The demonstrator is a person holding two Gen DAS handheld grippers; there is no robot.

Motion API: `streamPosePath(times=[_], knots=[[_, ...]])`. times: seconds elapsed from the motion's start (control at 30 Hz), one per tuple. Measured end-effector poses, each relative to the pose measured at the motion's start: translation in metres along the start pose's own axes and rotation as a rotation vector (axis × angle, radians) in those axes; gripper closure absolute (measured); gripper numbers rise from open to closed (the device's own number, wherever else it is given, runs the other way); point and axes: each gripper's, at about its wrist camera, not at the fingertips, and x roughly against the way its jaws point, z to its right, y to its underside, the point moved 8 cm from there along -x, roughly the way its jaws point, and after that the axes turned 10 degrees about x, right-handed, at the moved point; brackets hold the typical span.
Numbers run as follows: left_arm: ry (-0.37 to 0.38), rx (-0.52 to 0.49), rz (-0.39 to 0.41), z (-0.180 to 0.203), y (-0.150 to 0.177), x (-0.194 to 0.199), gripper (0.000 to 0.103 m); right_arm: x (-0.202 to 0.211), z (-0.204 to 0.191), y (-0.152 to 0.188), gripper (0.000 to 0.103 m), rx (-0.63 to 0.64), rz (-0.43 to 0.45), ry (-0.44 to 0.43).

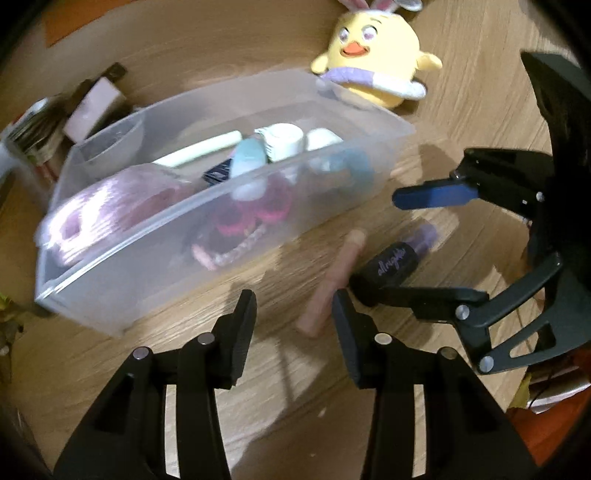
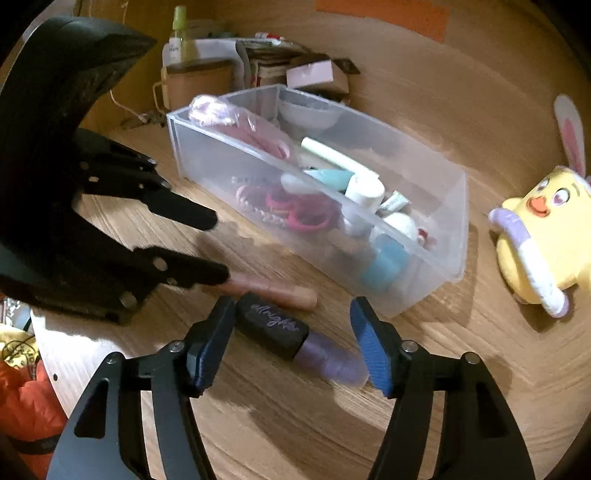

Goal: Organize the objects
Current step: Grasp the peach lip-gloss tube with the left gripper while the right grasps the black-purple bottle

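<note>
A clear plastic bin (image 1: 122, 254) (image 2: 454, 206) on the wooden table holds a white tube, teal bottles, pink hair ties and a pink bag. In front of it lie a pink tube (image 1: 332, 280) (image 2: 280, 291) and a black-capped purple bottle (image 1: 399, 258) (image 2: 288, 332). My left gripper (image 1: 293, 332) (image 2: 218, 245) is open just over the pink tube's near end, which lies by its right finger. My right gripper (image 2: 293, 347) (image 1: 402, 243) stands open around the purple bottle, which rests on the table between the blue pads.
A yellow plush chick (image 1: 376, 55) (image 2: 535, 236) with bunny ears sits right of the bin. Behind the bin are a pink box (image 2: 310, 74), stacked books and a baby bottle (image 2: 177, 33). An orange bag (image 2: 26, 398) lies past the table edge.
</note>
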Motion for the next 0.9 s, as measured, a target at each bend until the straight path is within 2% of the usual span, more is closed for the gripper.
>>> streamPosePath(times=[0.17, 0.23, 0.3, 0.4, 0.47, 0.5, 0.53, 0.63, 0.9], knots=[[0.009, -0.034, -0.016, 0.011, 0.002, -0.010, 0.061, -0.005, 0.006, 0.015, 0.043, -0.042, -0.035, -0.014], [0.011, -0.028, -0.015, 0.013, -0.001, -0.014, 0.061, -0.004, 0.006, 0.020, 0.051, -0.060, -0.034, -0.021], [0.019, -0.015, -0.017, 0.015, -0.004, -0.015, 0.062, -0.003, 0.004, 0.023, 0.067, -0.077, -0.031, -0.042], [0.016, -0.001, -0.005, 0.014, -0.005, -0.016, 0.066, 0.000, 0.001, 0.026, 0.078, -0.108, -0.014, -0.043], [-0.002, -0.001, 0.007, 0.014, -0.003, -0.015, 0.069, 0.003, 0.000, 0.028, 0.079, -0.133, 0.001, -0.043], [-0.007, 0.001, 0.012, 0.014, -0.002, -0.014, 0.073, 0.005, 0.000, 0.030, 0.079, -0.145, 0.009, -0.044], [-0.014, 0.006, 0.020, 0.014, -0.001, -0.014, 0.082, 0.007, 0.000, 0.031, 0.079, -0.163, 0.019, -0.040], [-0.014, 0.017, 0.030, 0.015, 0.003, -0.011, 0.088, 0.011, 0.002, 0.034, 0.079, -0.200, 0.032, -0.029], [-0.017, 0.060, 0.071, 0.018, 0.008, 0.004, 0.089, 0.031, 0.017, 0.032, 0.079, -0.296, 0.091, 0.027]])
